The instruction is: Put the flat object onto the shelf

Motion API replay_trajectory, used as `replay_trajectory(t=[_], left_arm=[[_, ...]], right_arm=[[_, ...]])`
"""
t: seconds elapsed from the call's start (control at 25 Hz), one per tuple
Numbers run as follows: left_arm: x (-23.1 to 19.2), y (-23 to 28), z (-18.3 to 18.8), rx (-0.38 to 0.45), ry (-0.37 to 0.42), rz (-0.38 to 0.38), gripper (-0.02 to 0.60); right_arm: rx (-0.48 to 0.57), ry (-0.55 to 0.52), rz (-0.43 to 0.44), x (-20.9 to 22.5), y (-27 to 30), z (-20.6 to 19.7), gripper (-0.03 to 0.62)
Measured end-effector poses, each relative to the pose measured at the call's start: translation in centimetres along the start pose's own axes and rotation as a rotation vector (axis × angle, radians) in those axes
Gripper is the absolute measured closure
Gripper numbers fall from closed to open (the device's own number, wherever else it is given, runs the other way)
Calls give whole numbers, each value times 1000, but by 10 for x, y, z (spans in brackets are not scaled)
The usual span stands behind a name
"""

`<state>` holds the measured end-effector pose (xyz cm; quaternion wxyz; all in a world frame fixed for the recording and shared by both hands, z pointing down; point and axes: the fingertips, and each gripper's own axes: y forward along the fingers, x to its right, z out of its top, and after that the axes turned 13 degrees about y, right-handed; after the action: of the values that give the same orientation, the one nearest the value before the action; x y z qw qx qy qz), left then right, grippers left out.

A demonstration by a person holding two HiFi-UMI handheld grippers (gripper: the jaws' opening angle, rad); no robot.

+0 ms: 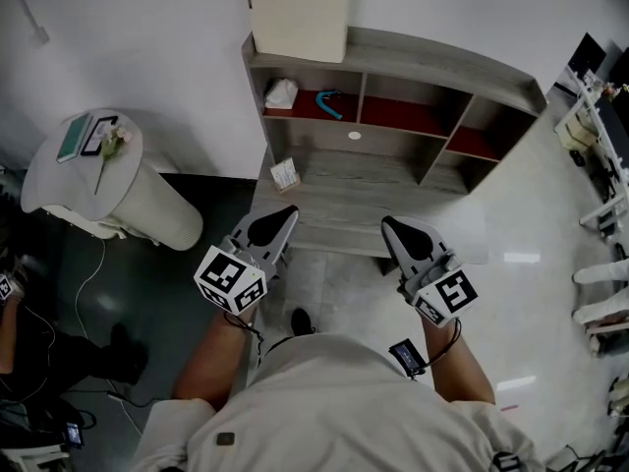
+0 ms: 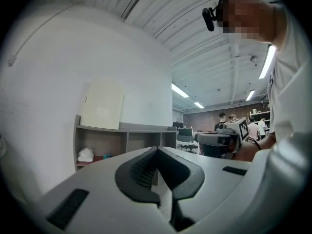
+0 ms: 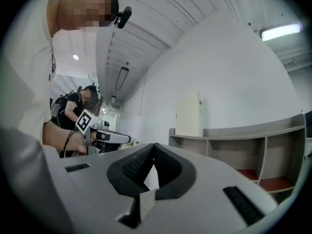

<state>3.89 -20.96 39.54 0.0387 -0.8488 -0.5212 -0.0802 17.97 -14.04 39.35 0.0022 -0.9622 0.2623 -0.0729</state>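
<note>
Forearms lowest in the head view, one tool in each hand. At the end of the person's left arm, the left gripper, closed right to the tip with its dark pads meeting and nothing between them (plain in its own view too, both jaws pressed into one point). Beside it, well apart and level with it, the right gripper, likewise closed and empty, pads together at the tip. Both aimed at the shelf from just short of its front edge.

Off to the left, a round white side table, with a notebook and a flower stem toward its far edge.

Past the gripper tips, the shelf's broad lower ledge: a small white box near its left edge, a small white disc farther back, about mid-width. Behind that, a row of open compartments with red floors. In the leftmost one, a crumpled white thing by the left wall and a blue curved piece just beside it, toward the divider.

Farthest of all, at the left end of the shelf's top board, the flat object: a cream panel standing upright against the white wall, touched by neither gripper.
</note>
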Motion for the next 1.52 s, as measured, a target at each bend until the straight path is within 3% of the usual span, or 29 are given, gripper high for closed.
replay_trajectory(t=[0.4, 0.84, 1.52], left_arm=[[98, -2, 11, -33, 13, 15, 566], [144, -47, 9, -54, 37, 21, 566], [163, -213, -6, -50, 39, 19, 567]], right_arm=[[-25, 23, 25, -4, -94, -13, 576], [-52, 8, 7, -33, -144, -32, 576], [-65, -14, -20, -194, -154, -75, 576]])
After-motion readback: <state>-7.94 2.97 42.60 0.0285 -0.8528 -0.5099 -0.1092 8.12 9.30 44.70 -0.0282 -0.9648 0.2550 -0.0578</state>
